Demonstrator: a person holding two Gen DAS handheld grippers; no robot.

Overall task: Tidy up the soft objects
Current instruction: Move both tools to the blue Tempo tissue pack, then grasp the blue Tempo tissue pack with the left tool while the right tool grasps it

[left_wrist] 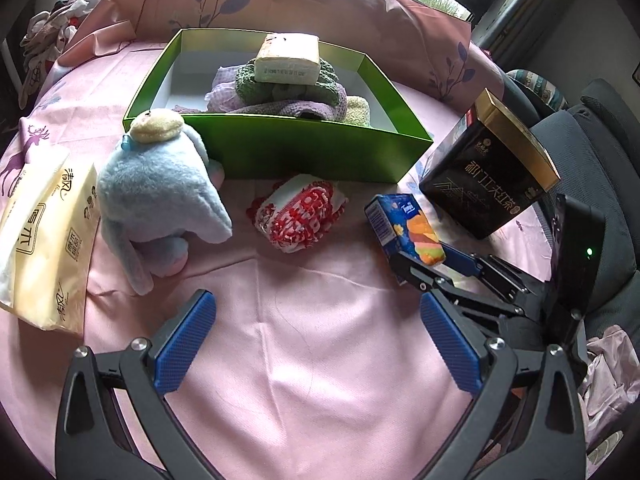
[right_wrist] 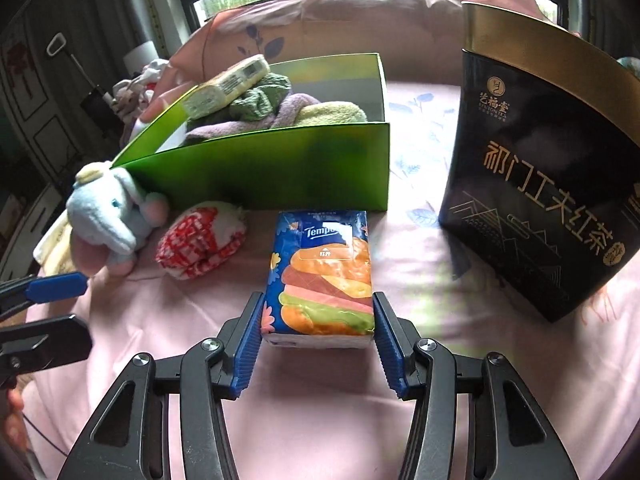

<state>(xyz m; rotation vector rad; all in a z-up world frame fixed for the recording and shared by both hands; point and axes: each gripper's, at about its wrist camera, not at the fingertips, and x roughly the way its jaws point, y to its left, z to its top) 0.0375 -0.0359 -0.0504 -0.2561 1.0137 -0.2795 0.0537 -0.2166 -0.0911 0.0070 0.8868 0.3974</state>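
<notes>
Bare pink cloth lies open; plush elephant, green box and black tin block beyond.

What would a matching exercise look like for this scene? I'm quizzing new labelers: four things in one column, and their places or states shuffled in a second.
Things:
1. blue tissue pack
2. beige tissue pack
3. elephant plush
4. black tea tin

Places or states:
A. on top of the soft pile inside the green box
B. between the pads of the right hand-held gripper
C. standing to the right of the green box
D. at the box's front left corner

Pairs: 1-B, 2-A, 3-D, 4-C
</notes>
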